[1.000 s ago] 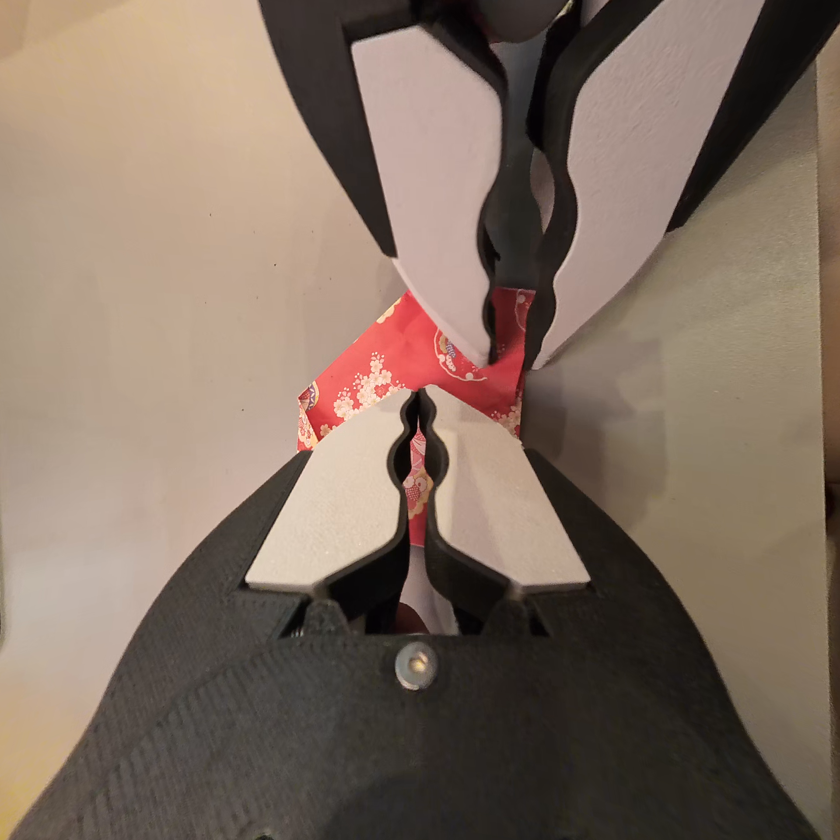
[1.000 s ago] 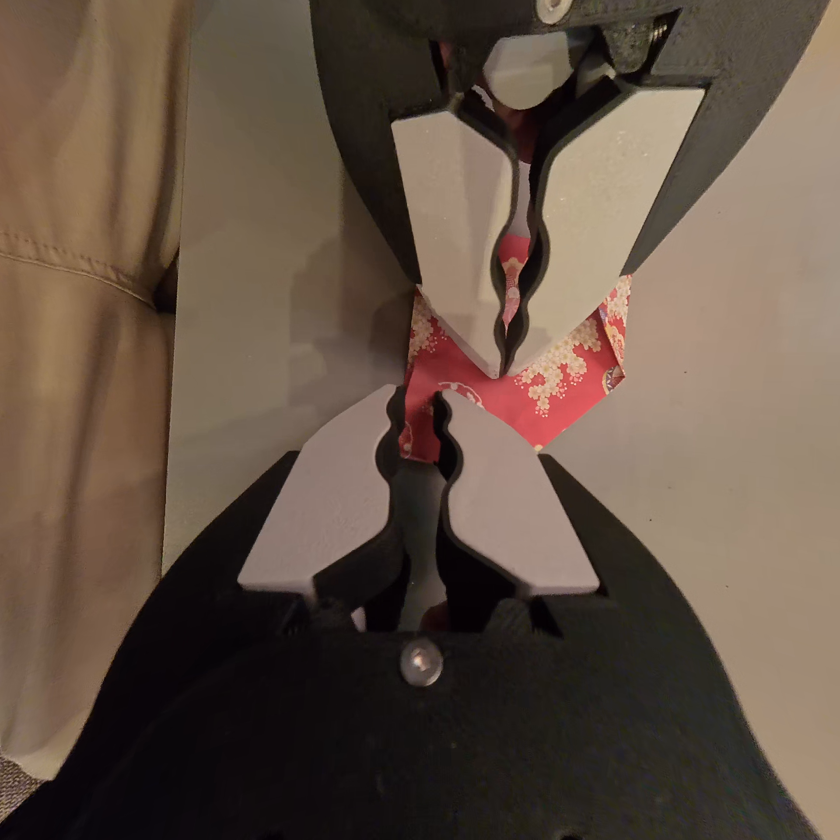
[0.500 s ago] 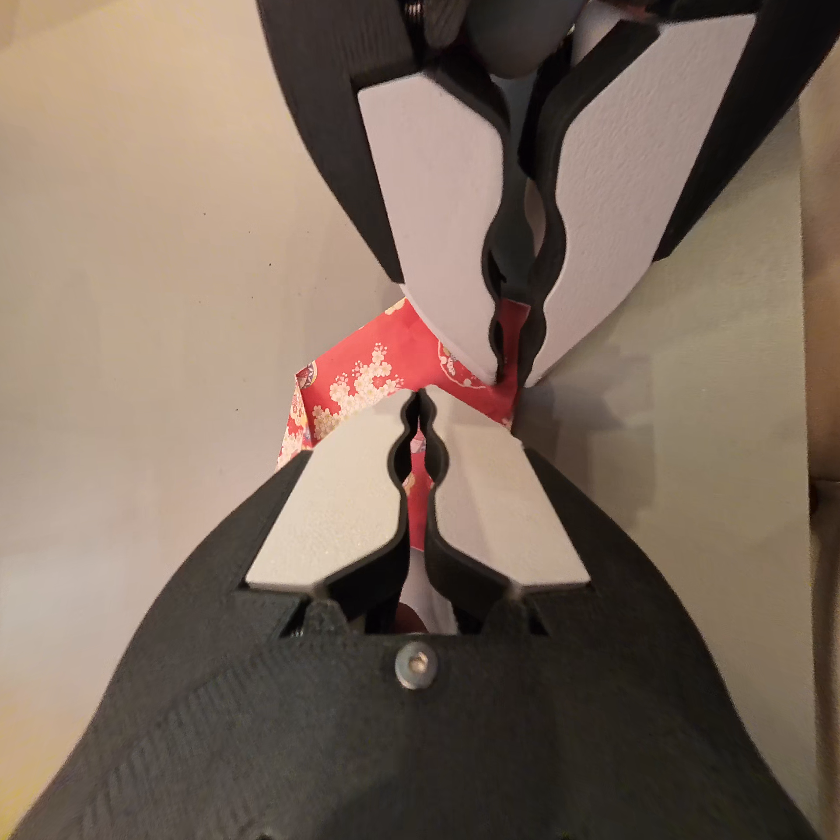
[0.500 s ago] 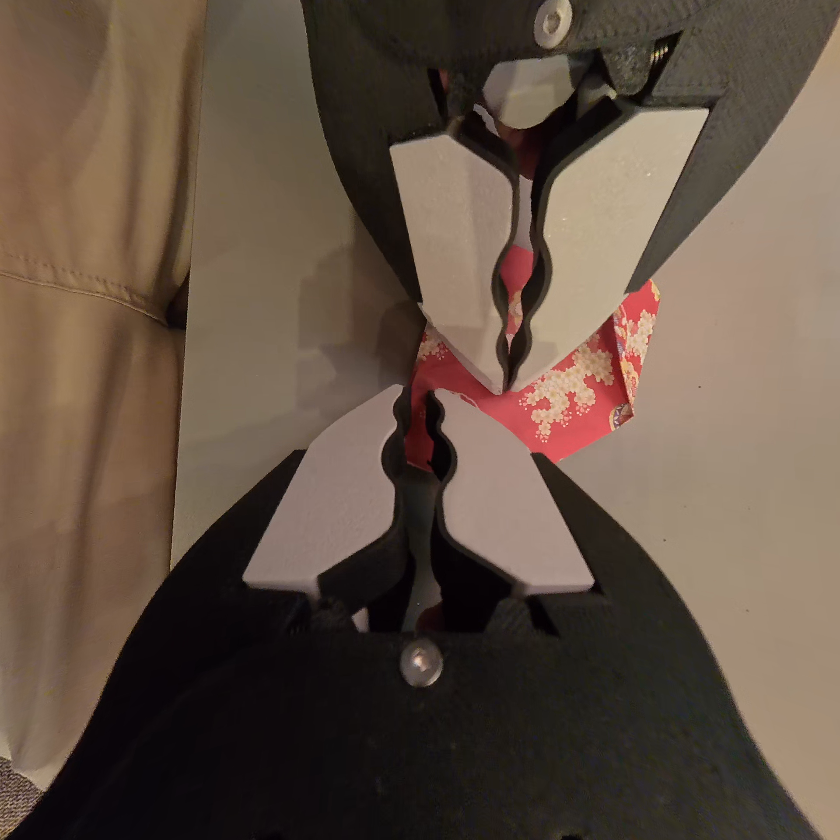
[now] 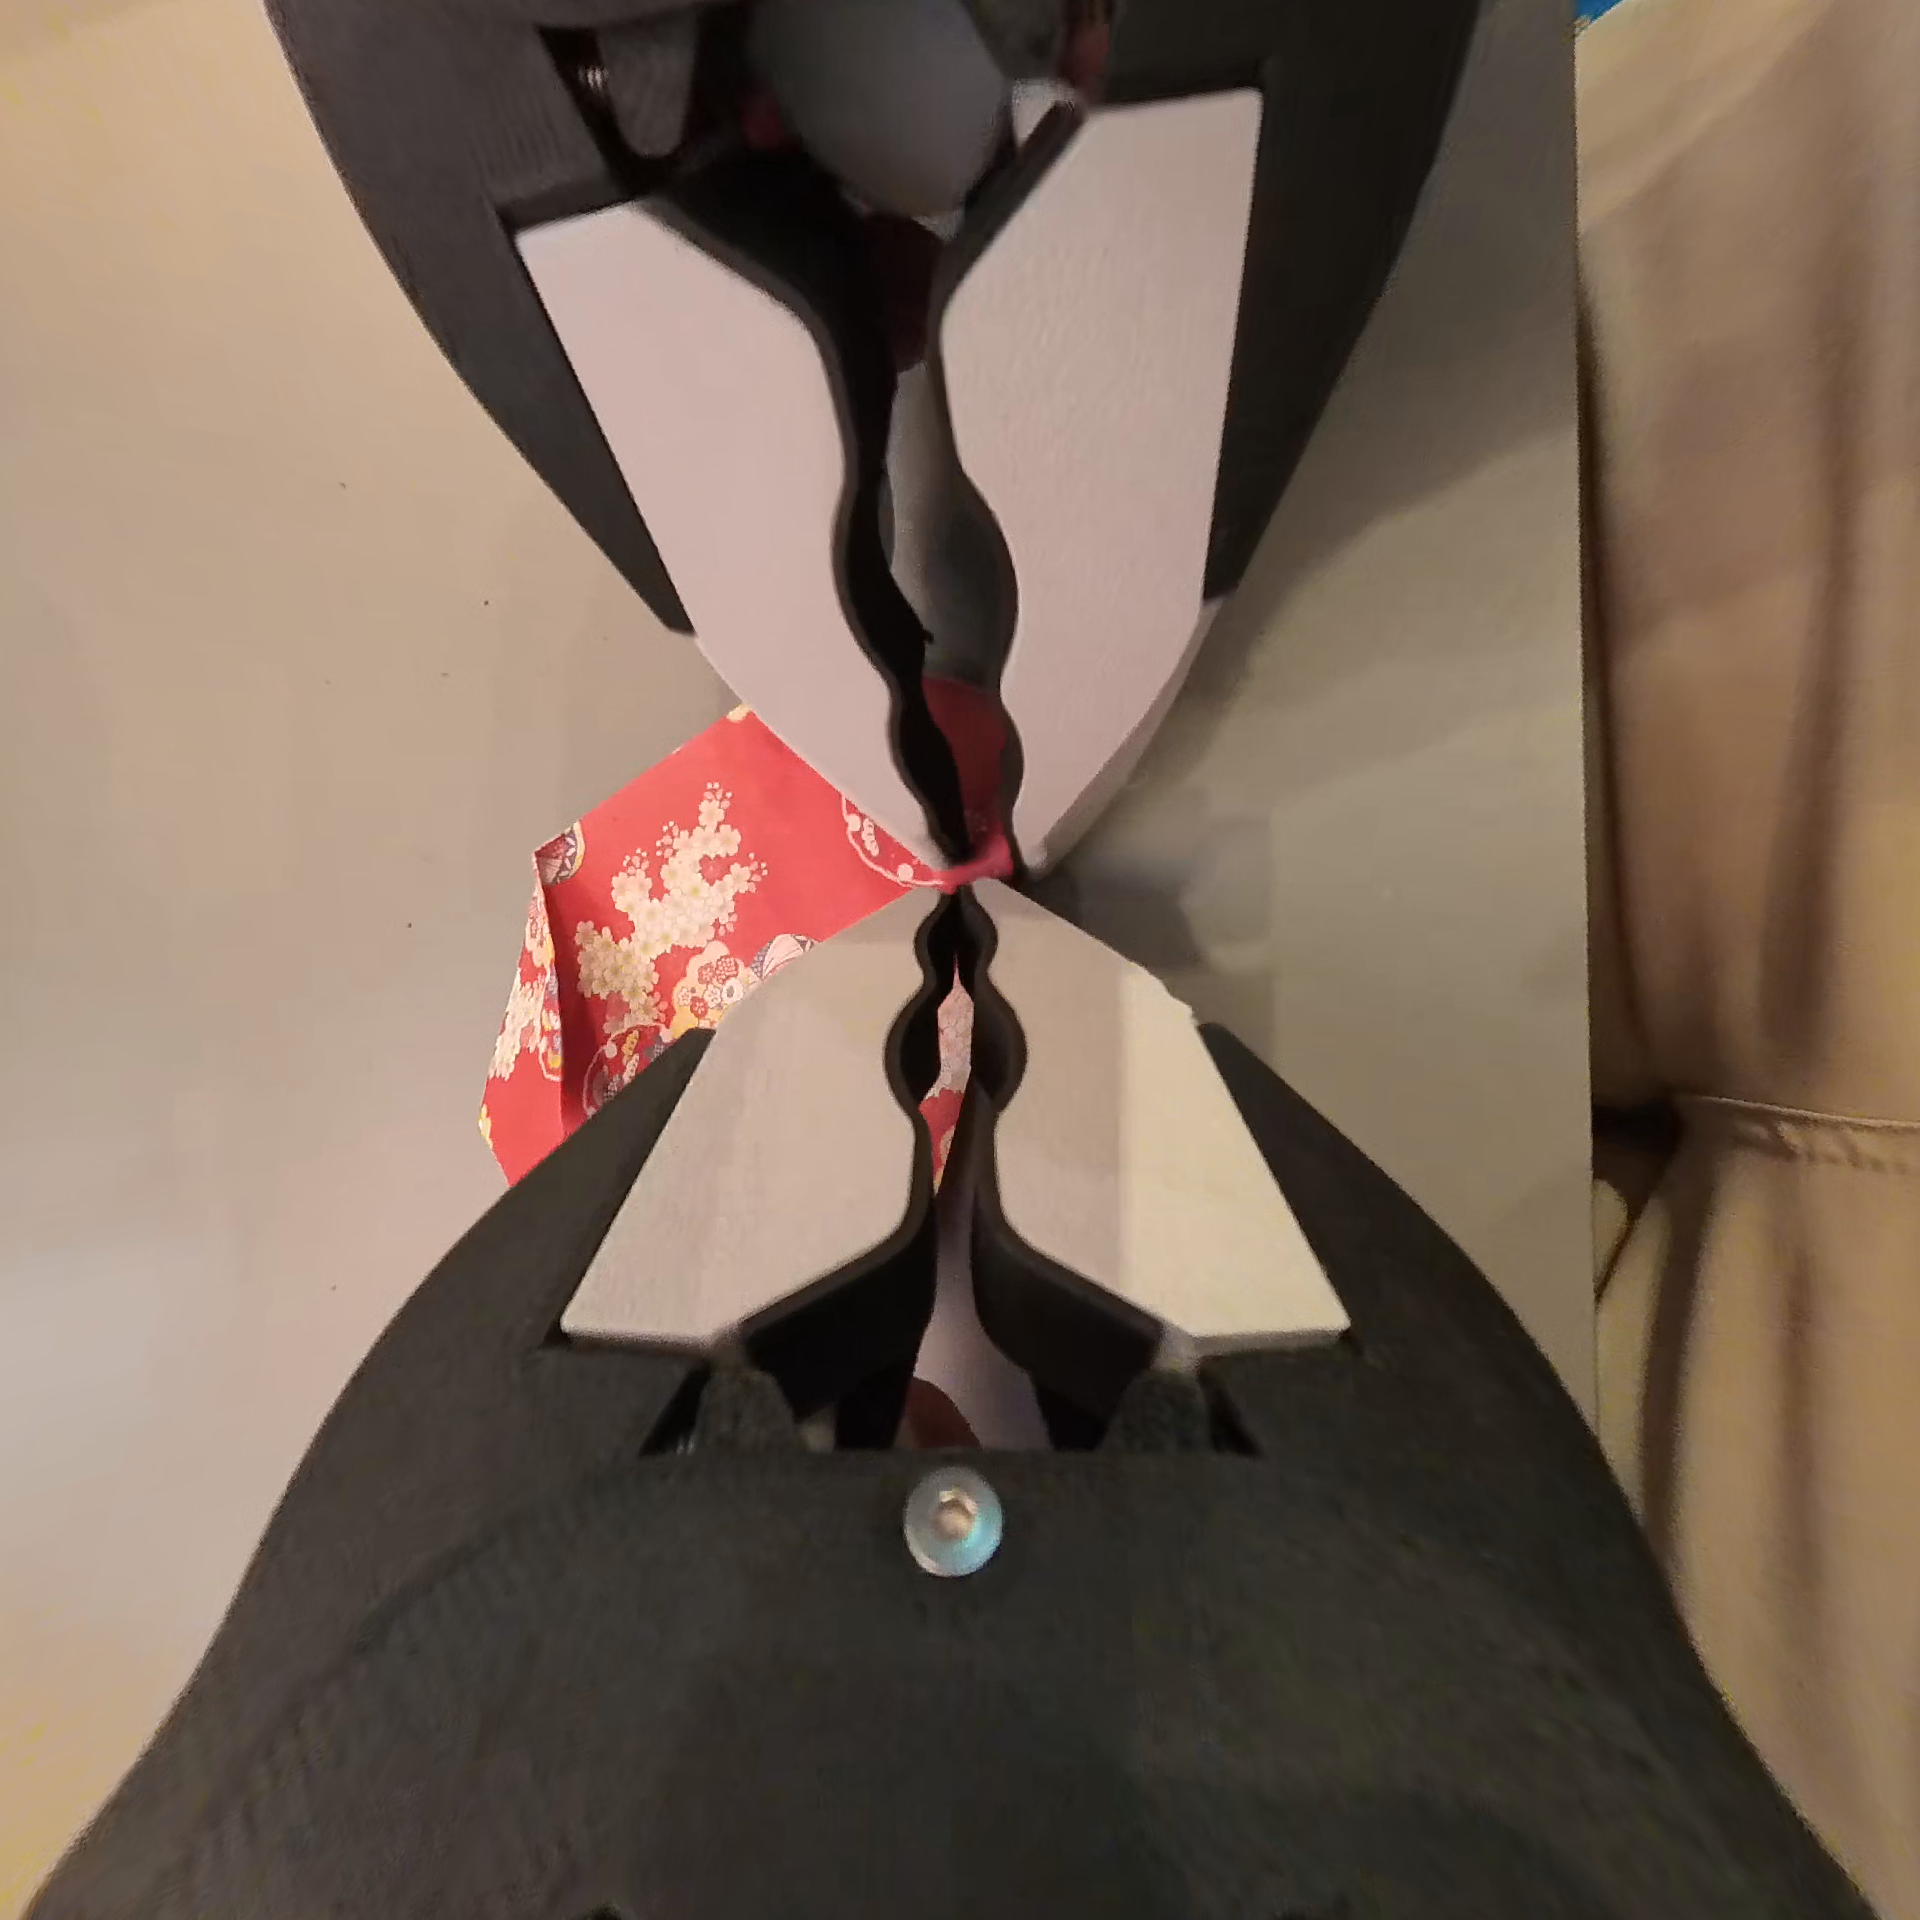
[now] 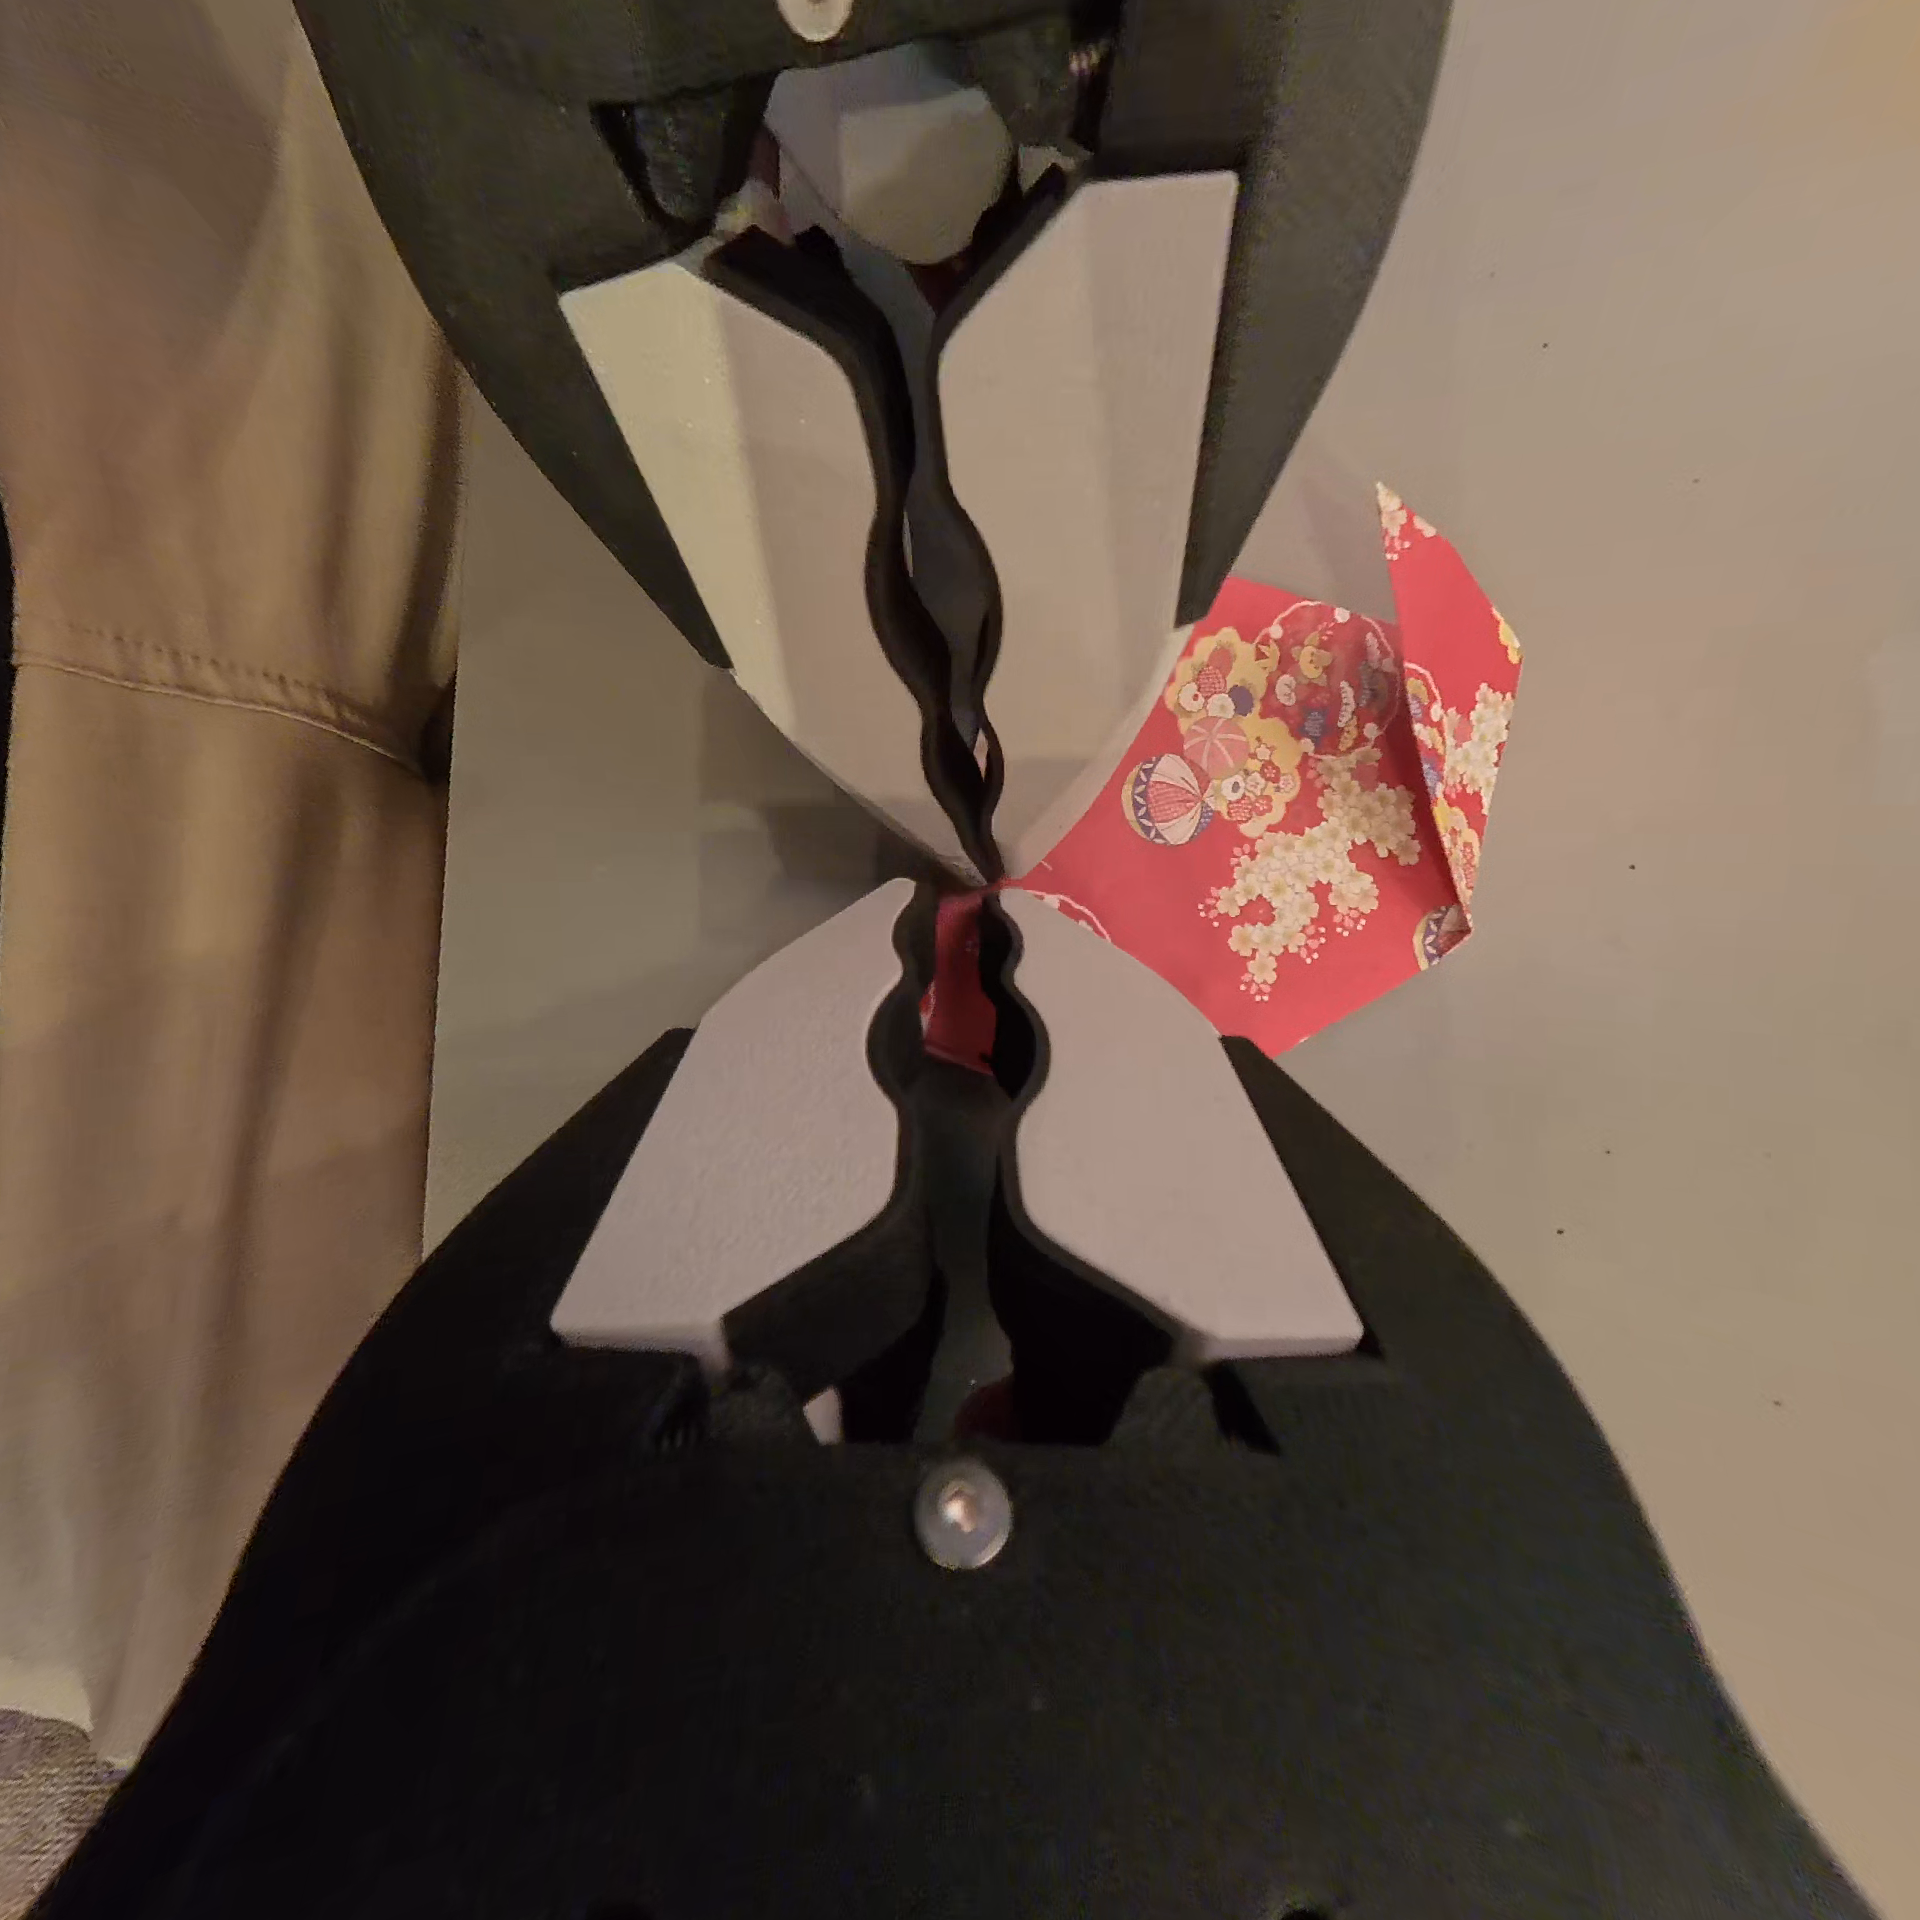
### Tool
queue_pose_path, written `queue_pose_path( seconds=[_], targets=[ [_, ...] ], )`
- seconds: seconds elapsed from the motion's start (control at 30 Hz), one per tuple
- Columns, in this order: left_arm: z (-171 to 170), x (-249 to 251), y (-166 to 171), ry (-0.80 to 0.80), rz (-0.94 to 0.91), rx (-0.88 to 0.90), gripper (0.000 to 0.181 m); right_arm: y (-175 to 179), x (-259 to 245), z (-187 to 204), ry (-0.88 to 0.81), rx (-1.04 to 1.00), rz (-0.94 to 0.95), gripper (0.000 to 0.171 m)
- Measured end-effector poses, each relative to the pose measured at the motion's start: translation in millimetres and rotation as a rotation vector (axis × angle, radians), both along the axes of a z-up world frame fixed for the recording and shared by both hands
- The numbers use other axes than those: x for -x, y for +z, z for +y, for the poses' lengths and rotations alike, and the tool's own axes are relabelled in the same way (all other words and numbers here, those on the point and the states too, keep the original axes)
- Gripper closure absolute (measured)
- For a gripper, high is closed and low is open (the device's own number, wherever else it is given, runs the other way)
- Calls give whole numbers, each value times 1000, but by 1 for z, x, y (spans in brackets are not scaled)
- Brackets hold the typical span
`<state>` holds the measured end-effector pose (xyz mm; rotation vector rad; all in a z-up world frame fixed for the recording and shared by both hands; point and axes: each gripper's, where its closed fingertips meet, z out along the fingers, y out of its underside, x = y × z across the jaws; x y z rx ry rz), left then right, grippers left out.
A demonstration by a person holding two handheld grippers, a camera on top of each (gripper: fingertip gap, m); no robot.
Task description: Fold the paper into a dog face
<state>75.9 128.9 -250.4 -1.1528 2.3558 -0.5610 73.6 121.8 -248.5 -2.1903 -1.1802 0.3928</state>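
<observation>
A folded red paper with a floral print [image 5: 686,914] hangs between my two grippers, held above the table. In the left wrist view my left gripper [image 5: 961,914] is shut on the paper's corner, and the right gripper [image 5: 982,868] faces it tip to tip, also shut on the paper. In the right wrist view my right gripper [image 6: 956,904] pinches a strip of the paper, and the paper [image 6: 1299,831] fans out to the right with a folded flap standing up at its far edge. The left gripper [image 6: 982,868] meets it from above.
A pale grey table [image 5: 260,623] lies below. A person's beige clothing [image 6: 187,727] shows past the table edge, at the left of the right wrist view and at the right of the left wrist view [image 5: 1766,727].
Both grippers have come closer until their tips nearly touch. The paper has swung out sideways, showing more of its printed face in the right wrist view.
</observation>
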Motion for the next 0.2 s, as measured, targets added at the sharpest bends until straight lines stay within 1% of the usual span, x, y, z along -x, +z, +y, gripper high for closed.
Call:
queue_pose_path(
  seconds=[0.03, 0.13, 0.2],
  targets=[
    [0, 0, 0, 3, 1, 3, 181, 2, -2, 0, -11, 8, 14, 161],
    [0, 0, 0, 6, -2, 13, 181, 17, -16, 2, -67, -1, 92, 160],
    [0, 0, 0, 5, -2, 16, 181, 20, -30, 0, -103, 14, 112, 159]
  ],
)
